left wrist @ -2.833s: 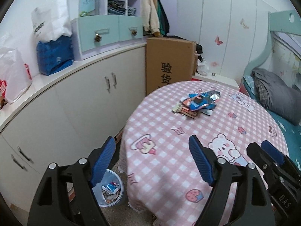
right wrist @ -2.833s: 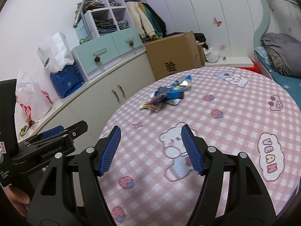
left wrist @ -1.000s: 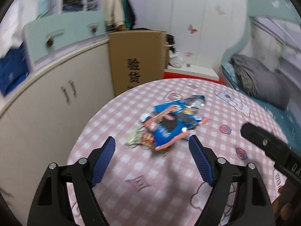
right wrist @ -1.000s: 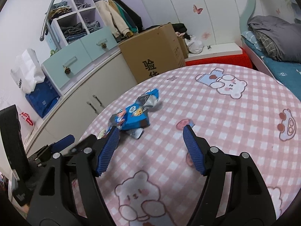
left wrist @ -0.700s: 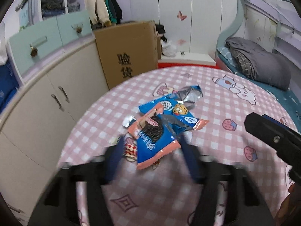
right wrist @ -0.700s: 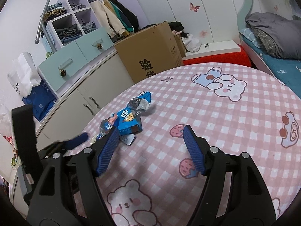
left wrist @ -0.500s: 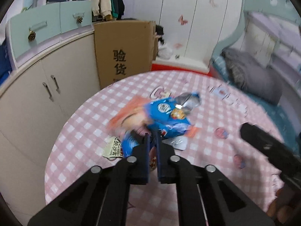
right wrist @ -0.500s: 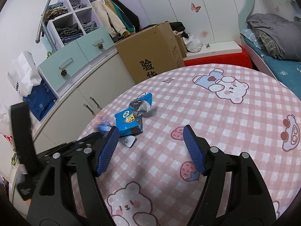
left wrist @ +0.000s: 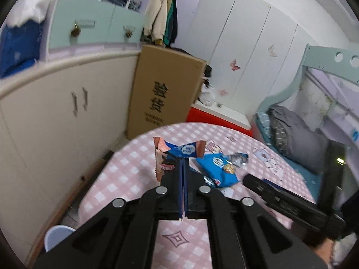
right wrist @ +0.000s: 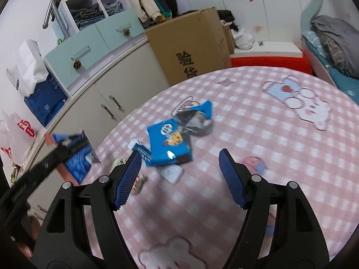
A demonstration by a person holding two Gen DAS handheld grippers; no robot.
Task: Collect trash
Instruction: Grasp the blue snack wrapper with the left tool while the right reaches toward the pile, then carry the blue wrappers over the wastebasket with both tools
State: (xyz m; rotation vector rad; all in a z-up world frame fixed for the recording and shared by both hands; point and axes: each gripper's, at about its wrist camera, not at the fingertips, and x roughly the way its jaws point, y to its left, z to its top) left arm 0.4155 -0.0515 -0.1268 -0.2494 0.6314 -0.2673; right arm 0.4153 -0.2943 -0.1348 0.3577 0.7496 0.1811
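Pinching a crumpled blue-and-orange wrapper [left wrist: 174,157] above the table's left edge, the left gripper [left wrist: 183,170] is clamped tight; the right gripper [right wrist: 179,168] gapes empty near a blue packet [right wrist: 169,145] on the pink checked tablecloth [right wrist: 280,134], cardboard box [right wrist: 190,44] behind.

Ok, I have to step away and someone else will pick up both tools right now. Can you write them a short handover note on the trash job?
Left hand-held gripper: shut on a blue and orange snack wrapper, lifted off the table.
Right hand-held gripper: open, holding nothing, hovering over the remaining pile.
On the table: a blue cookie packet, a torn silver and blue wrapper behind it, a small white packet, and small scraps by the left finger.
Bin: on the floor at the table's left edge.
Done: one wrapper picked up, not yet binned.
Left: drop it in the bin, then collect the rest.
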